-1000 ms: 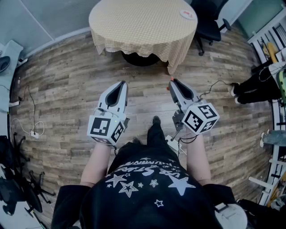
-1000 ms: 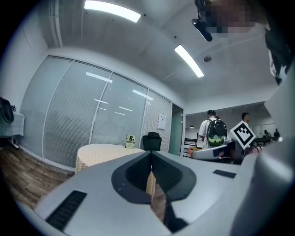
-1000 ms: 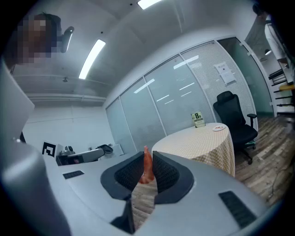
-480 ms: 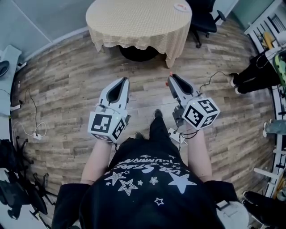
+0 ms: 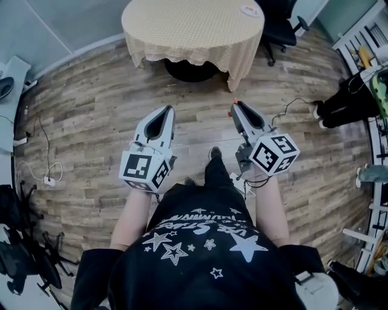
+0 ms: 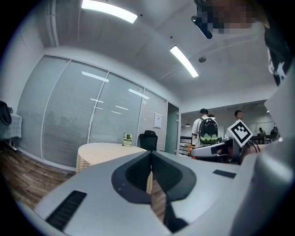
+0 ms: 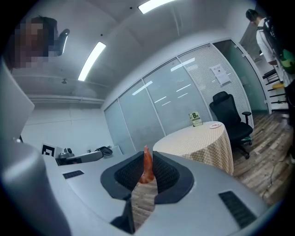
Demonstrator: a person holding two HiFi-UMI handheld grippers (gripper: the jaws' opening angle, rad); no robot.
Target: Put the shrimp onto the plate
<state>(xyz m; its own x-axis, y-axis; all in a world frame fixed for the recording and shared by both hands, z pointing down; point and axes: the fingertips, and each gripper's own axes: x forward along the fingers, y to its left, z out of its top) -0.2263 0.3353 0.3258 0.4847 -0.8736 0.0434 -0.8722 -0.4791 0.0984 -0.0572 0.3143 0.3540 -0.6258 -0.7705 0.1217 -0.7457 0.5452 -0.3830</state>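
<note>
Mid-carry, I judge: right gripper [image 5: 236, 106] jaws clamp the shrimp [image 7: 146, 168], left gripper [image 5: 169, 109] jaws together, empty; next, reach the plate [image 5: 251, 10] at one o'clock on the bench [image 5: 182, 30].

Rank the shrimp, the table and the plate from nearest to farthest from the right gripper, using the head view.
1. The shrimp: held at the tips of the right gripper.
2. The table: ahead of the gripper, its draped near edge closest.
3. The plate: on the table's far right edge.
</note>
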